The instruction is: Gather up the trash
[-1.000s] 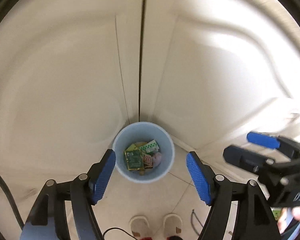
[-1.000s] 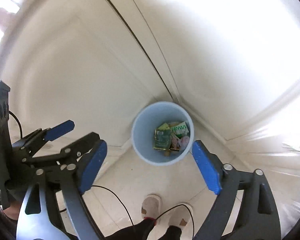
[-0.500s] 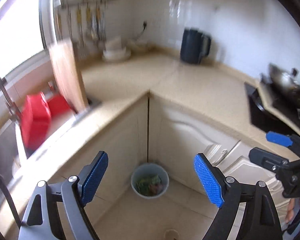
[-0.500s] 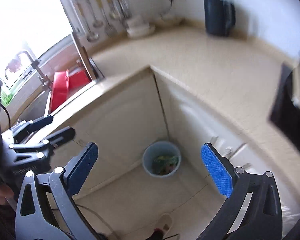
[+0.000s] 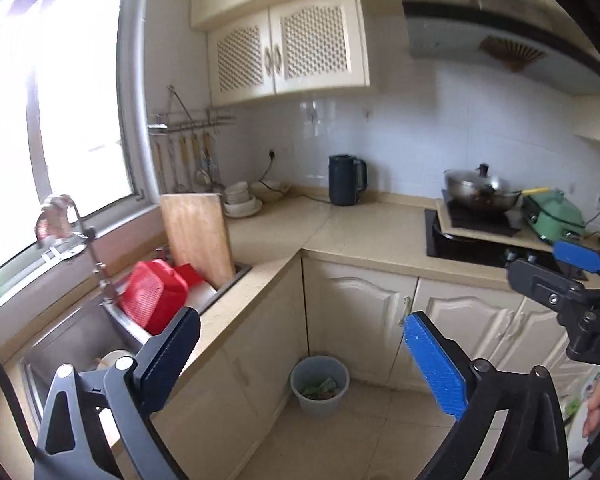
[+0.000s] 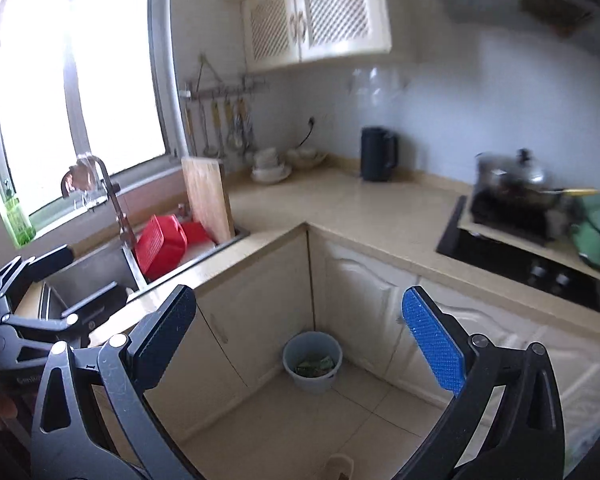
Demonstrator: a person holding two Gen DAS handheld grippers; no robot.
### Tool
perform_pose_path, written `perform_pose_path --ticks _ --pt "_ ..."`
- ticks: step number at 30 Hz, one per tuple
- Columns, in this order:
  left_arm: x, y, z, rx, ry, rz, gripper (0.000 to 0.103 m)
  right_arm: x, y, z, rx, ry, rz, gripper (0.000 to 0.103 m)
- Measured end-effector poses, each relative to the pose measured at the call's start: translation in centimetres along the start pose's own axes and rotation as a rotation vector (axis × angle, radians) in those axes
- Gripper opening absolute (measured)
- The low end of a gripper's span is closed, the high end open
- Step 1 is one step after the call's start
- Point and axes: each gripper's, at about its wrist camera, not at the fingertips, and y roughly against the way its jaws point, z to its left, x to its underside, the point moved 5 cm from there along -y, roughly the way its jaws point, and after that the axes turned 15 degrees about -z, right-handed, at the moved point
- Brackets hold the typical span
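1. L-shaped countertop wrapping the corner, nothing loose on the bare stretch, so probably all cleared.
2. Bin tucked in the floor corner at 6 o'clock, out of walking space, wrappers inside.
3. Left gripper just opened wide, nothing between the jaws.
4. Right gripper same deal, just spread open, empty, around 3 o'clock of the left.
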Motion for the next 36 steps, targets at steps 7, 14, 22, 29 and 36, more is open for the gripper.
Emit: perform_pose_path --ticks 7,14,22,29,36 --pt "-1.5 19.1 3.5 0.029 0.042 -0.037 0.102 -1.4 13.3 3.8 0.110 0.009 -0.060 0.103" --pt "-0.2 28.1 3.4 0.019 0.060 -0.014 0.102 -0.4 20.3 5.4 0.102 0.042 -0.077 0.103" --pt "3.4 34.4 0.9 -0.056 0.067 0.071 0.102 3.1 25.2 3.2 0.044 0.029 -0.039 0.103" --pt "3.1 41.2 -1.9 -0.060 0.051 0.107 0.102 5.8 29.7 2.3 -0.007 0.029 0.034 0.103" --pt "1.3 48.8 -3.1 -0.084 0.050 0.069 0.102 5.3 34.0 2.3 -0.006 0.038 -0.009 0.103"
